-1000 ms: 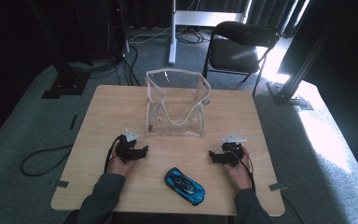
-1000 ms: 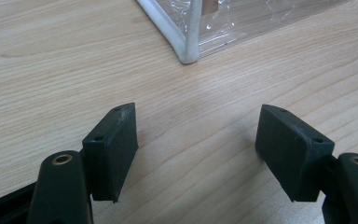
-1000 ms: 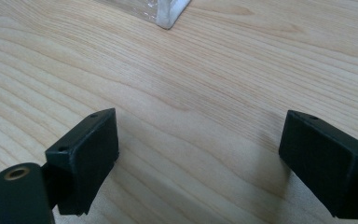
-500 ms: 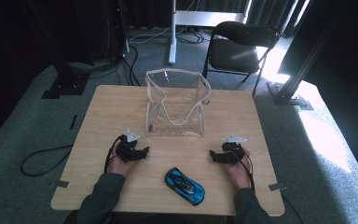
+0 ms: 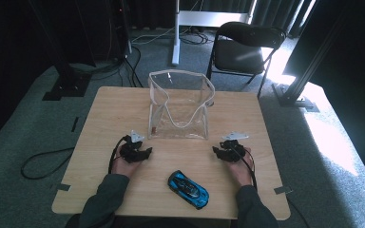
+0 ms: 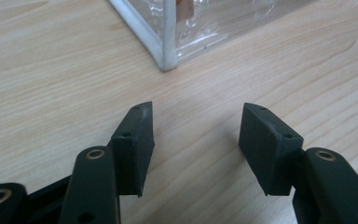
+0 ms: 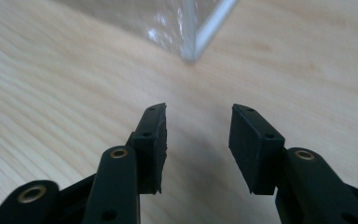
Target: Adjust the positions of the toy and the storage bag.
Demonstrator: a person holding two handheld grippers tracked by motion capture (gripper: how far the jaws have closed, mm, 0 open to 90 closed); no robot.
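A clear plastic bag (image 5: 179, 105) with white edging stands open at the middle of the wooden table (image 5: 114, 109). A blue toy car (image 5: 188, 189) lies near the front edge, between the two hands. My left gripper (image 5: 145, 153) rests on the table left of the car, open and empty; in its own view the left gripper (image 6: 196, 135) faces the bag's lower corner (image 6: 168, 60). My right gripper (image 5: 217, 151) rests at the right, also open and empty. Ahead of the right gripper (image 7: 197, 135) is the bag's other corner (image 7: 193, 56).
A black folding chair (image 5: 244, 47) stands on the floor behind the table. Cables (image 5: 43, 164) trail on the floor at the left. A white stand base (image 5: 176, 28) is at the back.
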